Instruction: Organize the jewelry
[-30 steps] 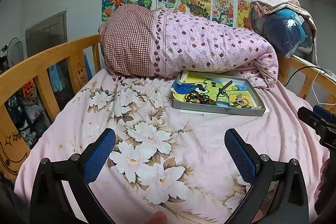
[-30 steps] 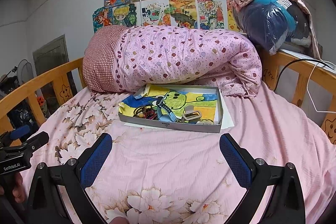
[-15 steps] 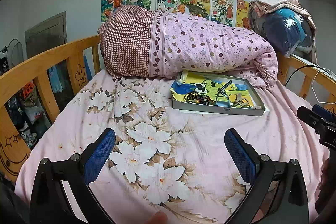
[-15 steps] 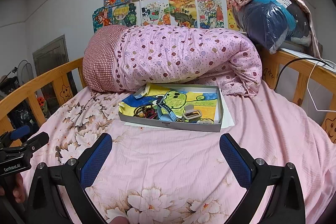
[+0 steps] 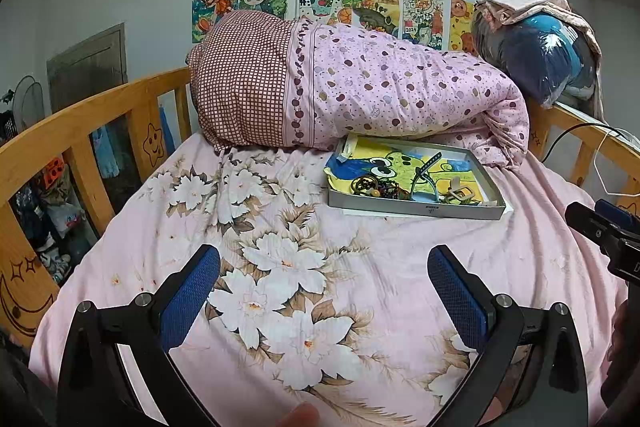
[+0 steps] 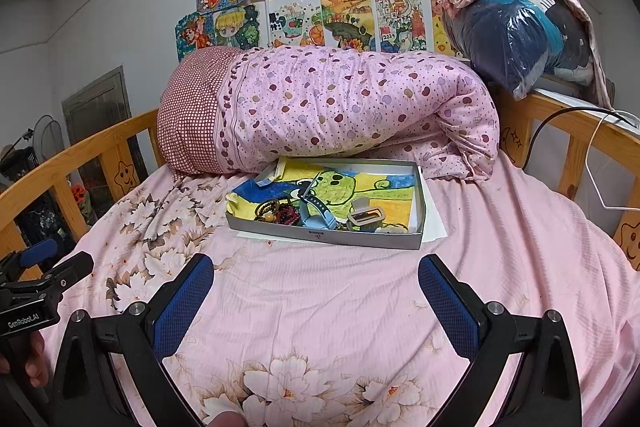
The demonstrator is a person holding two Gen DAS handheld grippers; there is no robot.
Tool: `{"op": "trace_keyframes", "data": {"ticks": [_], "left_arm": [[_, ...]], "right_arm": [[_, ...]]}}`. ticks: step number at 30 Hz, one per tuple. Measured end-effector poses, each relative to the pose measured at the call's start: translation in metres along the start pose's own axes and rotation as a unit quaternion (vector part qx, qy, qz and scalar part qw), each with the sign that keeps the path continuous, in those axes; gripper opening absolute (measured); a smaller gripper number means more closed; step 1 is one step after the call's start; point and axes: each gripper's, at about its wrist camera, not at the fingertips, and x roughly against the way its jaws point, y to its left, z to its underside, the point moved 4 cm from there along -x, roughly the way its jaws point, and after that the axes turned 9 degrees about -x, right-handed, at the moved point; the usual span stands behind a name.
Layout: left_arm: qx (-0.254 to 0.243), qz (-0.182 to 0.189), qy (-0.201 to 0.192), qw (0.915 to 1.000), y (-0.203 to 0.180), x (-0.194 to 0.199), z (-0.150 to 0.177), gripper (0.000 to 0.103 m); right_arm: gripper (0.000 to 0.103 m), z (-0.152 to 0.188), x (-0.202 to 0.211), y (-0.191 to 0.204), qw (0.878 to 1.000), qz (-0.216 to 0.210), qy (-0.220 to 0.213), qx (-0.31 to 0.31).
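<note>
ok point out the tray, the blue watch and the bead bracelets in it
tray point(image 6: 360, 239), right wrist view, on its grey front wall
blue watch point(image 6: 320, 217), right wrist view, on the strap
bead bracelets point(image 6: 280, 211), right wrist view, on the dark pile

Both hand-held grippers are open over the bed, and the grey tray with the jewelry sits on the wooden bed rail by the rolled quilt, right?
Not quite. In the right wrist view the grey tray sits on the pink bedsheet, not on the wooden bed rail, just in front of the rolled quilt. The rest holds: the left hand-held gripper and right hand-held gripper are open.
</note>
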Motion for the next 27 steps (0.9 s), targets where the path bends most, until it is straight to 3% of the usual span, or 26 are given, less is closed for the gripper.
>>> {"op": "trace_keyframes", "data": {"ticks": [27], "left_arm": [[-0.002,0.0,0.0,1.0,-0.0022,0.0005,0.0001,0.102]], "right_arm": [[0.103,-0.0009,0.0001,0.0002,1.0,0.001,0.001,-0.003]]}}
